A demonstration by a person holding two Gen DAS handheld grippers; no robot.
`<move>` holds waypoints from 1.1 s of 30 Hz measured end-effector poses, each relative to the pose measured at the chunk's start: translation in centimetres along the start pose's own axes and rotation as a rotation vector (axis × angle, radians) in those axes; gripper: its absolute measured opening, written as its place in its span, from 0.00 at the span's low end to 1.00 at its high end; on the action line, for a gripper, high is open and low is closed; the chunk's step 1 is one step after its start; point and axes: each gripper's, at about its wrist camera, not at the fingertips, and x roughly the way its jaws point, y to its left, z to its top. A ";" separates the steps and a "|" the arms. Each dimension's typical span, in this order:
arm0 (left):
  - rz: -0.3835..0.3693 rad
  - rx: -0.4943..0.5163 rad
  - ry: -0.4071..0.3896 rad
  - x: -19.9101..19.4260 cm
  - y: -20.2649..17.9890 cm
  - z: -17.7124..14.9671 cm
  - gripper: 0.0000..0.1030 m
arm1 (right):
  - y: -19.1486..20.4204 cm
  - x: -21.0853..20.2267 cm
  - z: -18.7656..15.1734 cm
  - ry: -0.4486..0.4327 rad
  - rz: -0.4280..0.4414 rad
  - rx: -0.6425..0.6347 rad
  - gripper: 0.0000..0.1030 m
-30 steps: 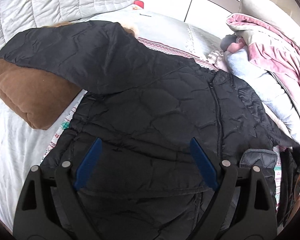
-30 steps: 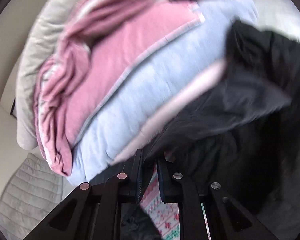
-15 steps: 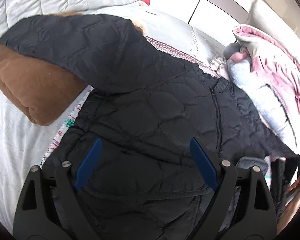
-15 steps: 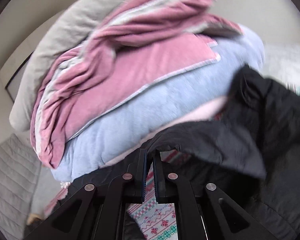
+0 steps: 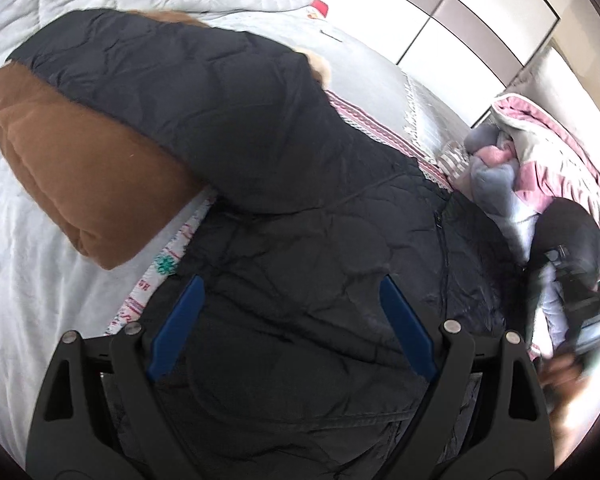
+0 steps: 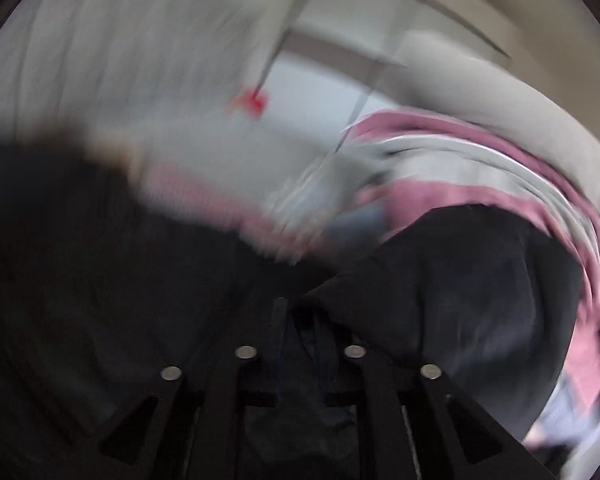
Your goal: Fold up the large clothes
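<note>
Left wrist view: my left gripper [image 5: 288,320] hangs wide open over the black quilted jacket [image 5: 300,220], while my right gripper's [image 6: 300,320] jaws are opening around its dark fabric to drop the fold.

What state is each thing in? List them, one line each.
Black quilted jacket: spread on the bed, zipped, one sleeve lying over the brown cushion.
Brown cushion: partly covered by that sleeve.
Pink and grey bedding: heaped, rumpled.
Left gripper: open, empty, over the jacket.
Right gripper: opening, dark fabric between; blurred.
</note>
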 end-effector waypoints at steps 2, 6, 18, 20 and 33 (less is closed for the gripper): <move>-0.007 -0.019 0.010 0.1 0.6 0.2 0.87 | 5.8 3.1 -1.6 0.088 0.000 -0.165 0.27; -0.023 -0.041 0.001 -0.3 1.2 0.7 0.87 | 7.7 4.4 -3.1 0.124 0.098 -0.123 0.35; -0.019 0.005 0.016 0.3 0.4 0.5 0.87 | -0.5 2.3 -3.8 0.156 0.425 0.273 0.62; -0.014 -0.002 0.013 0.3 0.7 0.7 0.87 | -2.9 1.4 -5.0 0.212 0.434 0.377 0.62; -0.008 -0.100 0.012 -0.4 4.1 1.5 0.87 | -9.0 -5.9 -14.7 0.259 0.547 0.866 0.81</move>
